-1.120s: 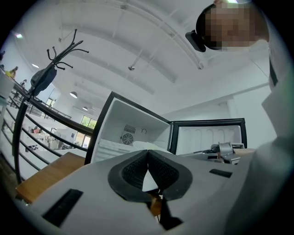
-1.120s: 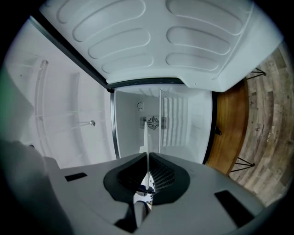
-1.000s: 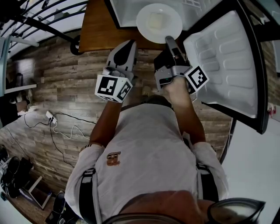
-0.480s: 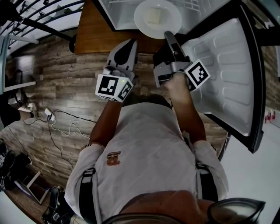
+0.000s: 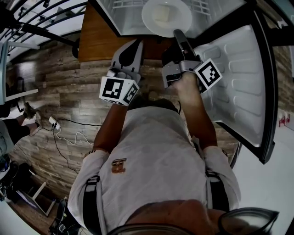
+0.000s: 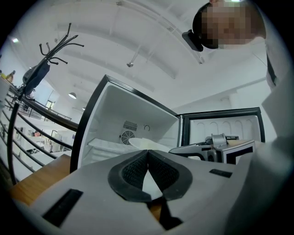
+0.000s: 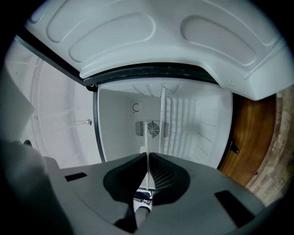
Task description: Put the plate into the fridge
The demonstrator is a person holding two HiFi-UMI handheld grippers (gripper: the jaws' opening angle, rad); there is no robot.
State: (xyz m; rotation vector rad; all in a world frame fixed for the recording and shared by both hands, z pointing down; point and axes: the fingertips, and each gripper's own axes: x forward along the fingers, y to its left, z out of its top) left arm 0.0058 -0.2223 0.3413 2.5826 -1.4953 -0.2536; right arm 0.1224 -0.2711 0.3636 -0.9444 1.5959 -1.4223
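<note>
Plate (image 5: 166, 16): white, round and shallow, with a broad rim and a paler patch in its well.
Plate's place: at the top centre of the head view, held within the mouth of the open fridge (image 5: 115, 11), over its white interior.
Right gripper (image 5: 177, 34): the jaws are clenched on the plate's near rim. In the right gripper view only a thin white edge is seen between the two dark pads, which are nearly closed upon it.
Left gripper (image 5: 137, 43): the jaws are pressed together at the tips and nothing is grasped. It is seen left of the right gripper, over the wooden counter (image 5: 96, 40), short of the fridge and apart from the plate.
Fridge: a dark frame is seen around a white interior, with a round fan grille (image 7: 152, 128) set in the back wall. It stands on the counter.
Door (image 5: 239, 78): swung open at the right of the head view, with its moulded white inner face turned toward the grippers.
</note>
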